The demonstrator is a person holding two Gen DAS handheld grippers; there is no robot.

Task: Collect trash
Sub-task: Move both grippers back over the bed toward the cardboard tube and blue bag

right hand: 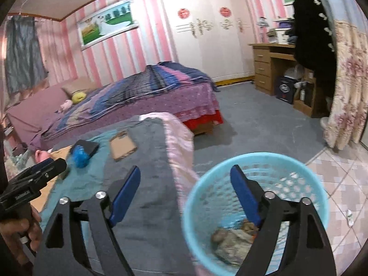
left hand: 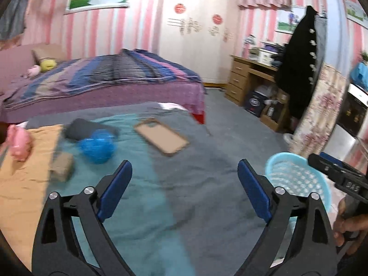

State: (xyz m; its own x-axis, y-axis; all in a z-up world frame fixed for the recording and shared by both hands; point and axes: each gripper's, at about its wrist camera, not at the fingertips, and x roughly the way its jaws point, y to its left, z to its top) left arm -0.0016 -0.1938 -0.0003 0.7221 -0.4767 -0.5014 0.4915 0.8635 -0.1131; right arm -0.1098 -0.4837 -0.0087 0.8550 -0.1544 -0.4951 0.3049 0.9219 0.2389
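Note:
A light blue perforated basket (right hand: 255, 161) stands on the floor beside the covered surface; crumpled brownish trash (right hand: 232, 239) lies in its bottom. My right gripper (right hand: 185, 177) hangs open above the basket's left rim with nothing between its blue pads. My left gripper (left hand: 185, 168) is open and empty over the grey-teal cloth (left hand: 195, 184). Farther along the cloth lie a crumpled blue bag (left hand: 97, 146), a small brown box (left hand: 62, 166), a flat cardboard piece (left hand: 161, 136), a dark grey object (left hand: 80, 128) and a pink item (left hand: 18, 142). The basket (left hand: 296, 179) sits right of my left gripper.
A bed with a striped purple-blue quilt (left hand: 110, 76) stands behind the cloth-covered surface. A white wardrobe (right hand: 207, 27), a wooden desk (right hand: 271, 66) and a floral curtain (right hand: 347, 87) line the far side. Grey carpet (right hand: 264, 124) and tiled floor (right hand: 340, 184) surround the basket.

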